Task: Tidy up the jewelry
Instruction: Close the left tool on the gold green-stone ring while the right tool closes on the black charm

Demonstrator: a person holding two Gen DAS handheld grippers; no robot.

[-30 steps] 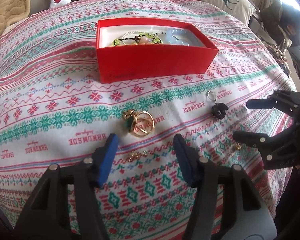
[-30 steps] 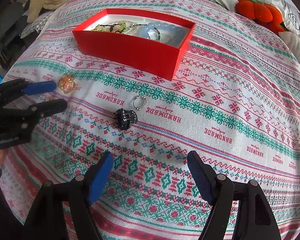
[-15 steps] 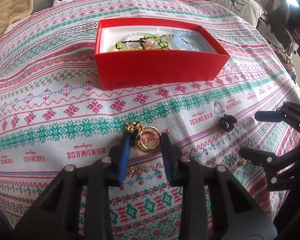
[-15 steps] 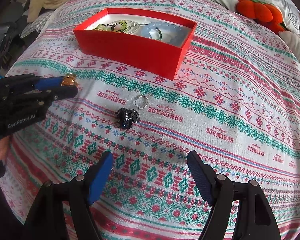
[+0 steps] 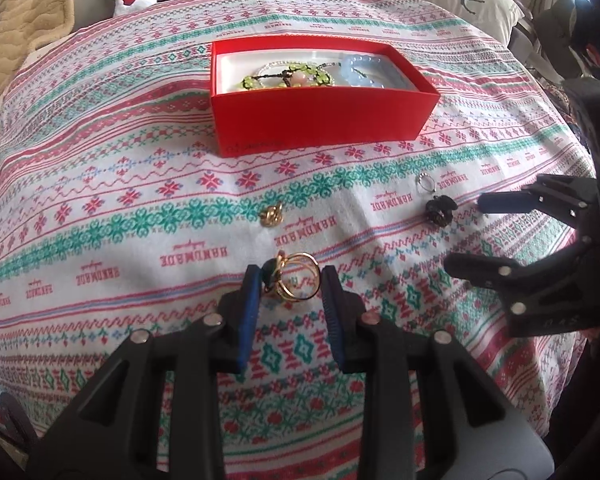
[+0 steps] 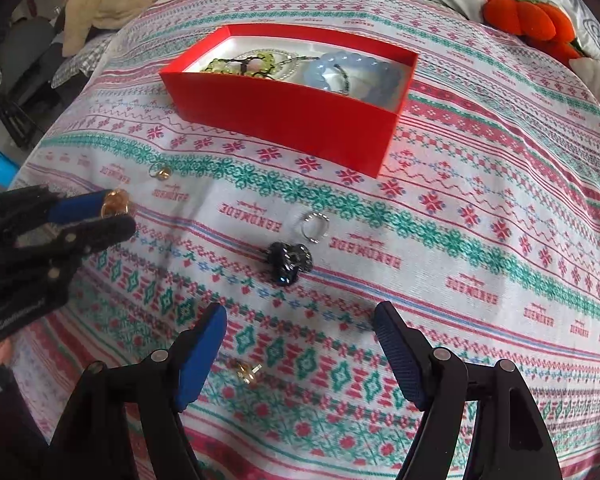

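Left wrist: left gripper (image 5: 287, 280) clamps gold ring with green stone (image 5: 290, 278), jaws just closed on it, lifted off patterned cloth (image 5: 100, 184); small gold earring (image 5: 271, 215) beyond, red cardboard box (image 5: 320, 120) farther. Right wrist: right gripper (image 6: 300, 344) spread wide, empty; black hair claw (image 6: 291, 261), silver ring (image 6: 315, 226) ahead.

Shiny gold metal ring (image 5: 296, 280), glossy black hair clip (image 6: 290, 261), matt red cardboard box (image 5: 320, 120), soft woven patterned cloth (image 5: 100, 184).

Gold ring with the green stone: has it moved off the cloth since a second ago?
Yes. The gold ring with the green stone is pinched in the left gripper jaws, away from the small gold knot piece it lay beside.
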